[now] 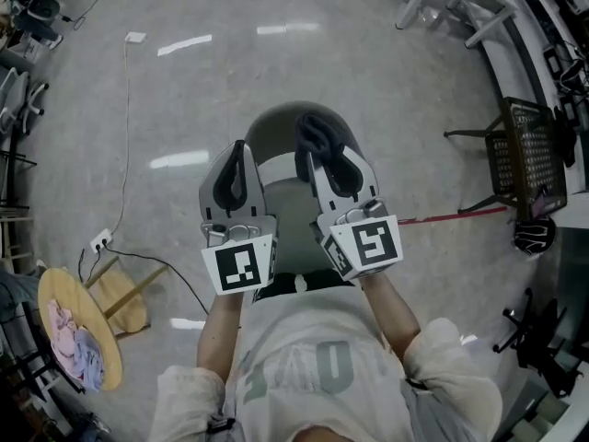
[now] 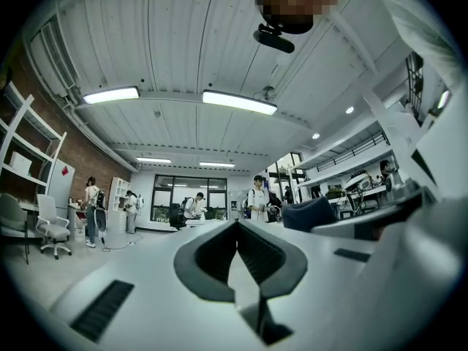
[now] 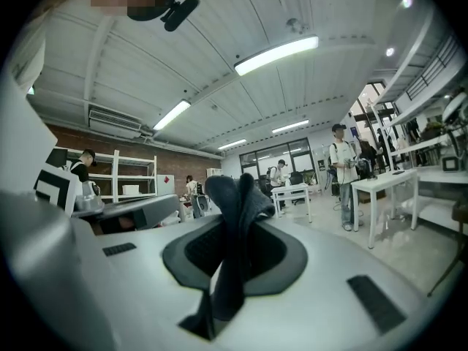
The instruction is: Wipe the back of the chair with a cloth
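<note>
Two claws above one grey chair (image 1: 272, 125). Right claw (image 3: 235, 229) is clamped on one dark cloth (image 3: 238, 190), held over the chair. Left claw (image 2: 236, 229) is closed on nothing, just left of the cloth.

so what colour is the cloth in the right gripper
Dark grey; the cloth shows best in the right gripper view, pinched between the jaws.

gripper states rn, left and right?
Left gripper: jaws shut, nothing between them.
Right gripper: jaws shut on the dark cloth.

Chair (image 1: 272, 125) mostly hidden (just its top shows).
</note>
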`<action>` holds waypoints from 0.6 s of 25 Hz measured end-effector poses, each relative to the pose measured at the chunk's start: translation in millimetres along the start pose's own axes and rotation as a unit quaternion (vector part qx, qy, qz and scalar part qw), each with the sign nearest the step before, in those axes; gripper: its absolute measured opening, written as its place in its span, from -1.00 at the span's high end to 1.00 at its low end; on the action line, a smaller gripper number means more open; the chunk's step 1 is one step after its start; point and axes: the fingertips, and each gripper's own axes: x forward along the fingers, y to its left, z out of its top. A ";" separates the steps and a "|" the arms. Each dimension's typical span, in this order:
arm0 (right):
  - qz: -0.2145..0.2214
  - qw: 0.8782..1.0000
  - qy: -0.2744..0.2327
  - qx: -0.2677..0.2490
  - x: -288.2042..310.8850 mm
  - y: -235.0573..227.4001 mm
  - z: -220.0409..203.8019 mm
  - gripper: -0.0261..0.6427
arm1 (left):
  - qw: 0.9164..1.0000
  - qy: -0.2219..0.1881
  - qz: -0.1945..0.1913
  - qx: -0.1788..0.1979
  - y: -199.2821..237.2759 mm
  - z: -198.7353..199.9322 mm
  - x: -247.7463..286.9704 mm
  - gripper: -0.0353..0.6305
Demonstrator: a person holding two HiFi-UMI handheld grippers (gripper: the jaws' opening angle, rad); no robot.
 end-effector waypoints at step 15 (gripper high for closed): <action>0.070 0.997 0.018 0.021 121.6 3.0 -176.4 0.74 | 0.997 0.042 0.067 -0.014 45.7 -200.3 35.5 0.85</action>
